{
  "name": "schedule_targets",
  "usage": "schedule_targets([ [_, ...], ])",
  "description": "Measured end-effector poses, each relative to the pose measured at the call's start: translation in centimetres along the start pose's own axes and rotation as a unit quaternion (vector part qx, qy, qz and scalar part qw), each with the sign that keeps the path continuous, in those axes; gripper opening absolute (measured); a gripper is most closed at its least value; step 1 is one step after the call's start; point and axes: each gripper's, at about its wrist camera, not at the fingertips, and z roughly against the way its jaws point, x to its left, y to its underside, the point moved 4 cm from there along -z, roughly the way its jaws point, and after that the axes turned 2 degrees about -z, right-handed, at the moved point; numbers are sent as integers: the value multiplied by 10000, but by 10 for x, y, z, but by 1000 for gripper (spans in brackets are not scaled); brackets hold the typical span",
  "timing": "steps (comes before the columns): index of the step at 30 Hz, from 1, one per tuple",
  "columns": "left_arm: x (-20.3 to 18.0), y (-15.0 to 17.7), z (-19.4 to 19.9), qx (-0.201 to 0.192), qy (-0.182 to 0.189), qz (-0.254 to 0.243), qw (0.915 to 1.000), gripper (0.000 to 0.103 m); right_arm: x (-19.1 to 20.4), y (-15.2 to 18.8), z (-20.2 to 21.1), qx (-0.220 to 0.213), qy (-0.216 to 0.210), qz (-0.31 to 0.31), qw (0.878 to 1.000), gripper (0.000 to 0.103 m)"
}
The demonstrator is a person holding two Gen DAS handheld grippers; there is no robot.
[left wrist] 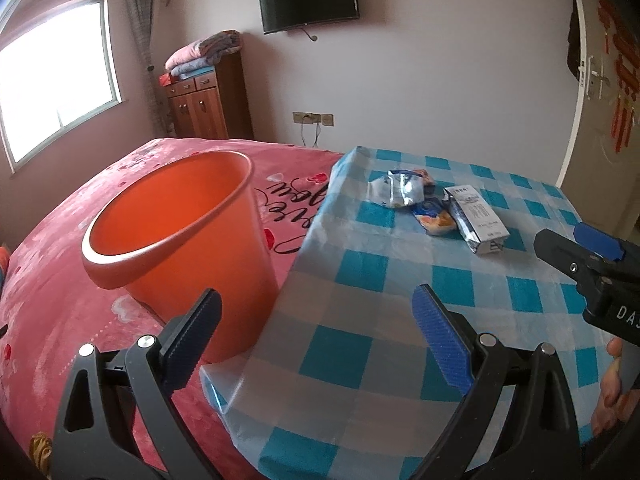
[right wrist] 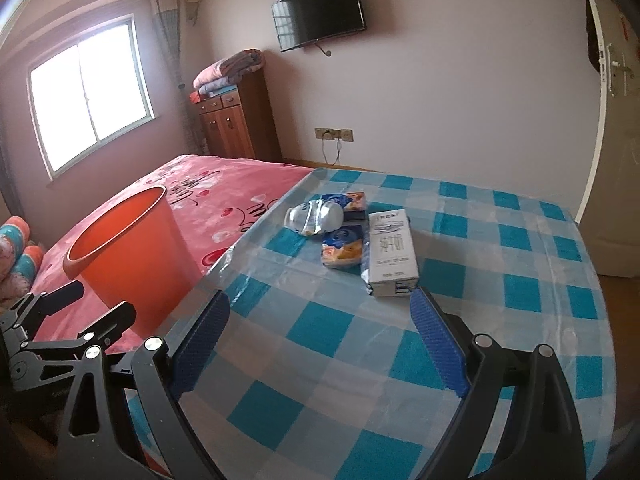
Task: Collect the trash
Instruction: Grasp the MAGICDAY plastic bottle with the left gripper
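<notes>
A small pile of trash lies on the blue-checked table (right wrist: 360, 344): a white milk carton (right wrist: 390, 254) (left wrist: 478, 218), a crumpled silver wrapper (right wrist: 316, 218) (left wrist: 396, 188), and blue snack packets (right wrist: 344, 246) (left wrist: 434, 218). An orange bin (left wrist: 172, 232) (right wrist: 128, 248) stands on the pink bedspread left of the table. My right gripper (right wrist: 320, 344) is open above the table's near part, its right fingertip just short of the carton. My left gripper (left wrist: 320, 340) is open over the table's left edge, the bin close beyond its left finger. Nothing is between either pair of fingers.
The pink bed (left wrist: 80, 280) fills the left side. A wooden cabinet (right wrist: 236, 120) with folded blankets stands at the far wall beside a window (right wrist: 88, 92). A wall TV (right wrist: 320, 12) hangs above. A door (right wrist: 616, 120) is at the right. A hand (left wrist: 612, 384) holds the right gripper.
</notes>
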Motion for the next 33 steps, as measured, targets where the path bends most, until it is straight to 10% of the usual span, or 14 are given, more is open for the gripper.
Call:
schedule_targets([
  [17, -35, -1, -14, 224, 300, -196, 9991, 96, -50, 26, 1, 41, 32, -454, 9990, 94],
  [33, -77, -125, -165, 310, 216, 498, 9980, 96, -112, 42, -49, 443, -624, -1047, 9916, 94],
])
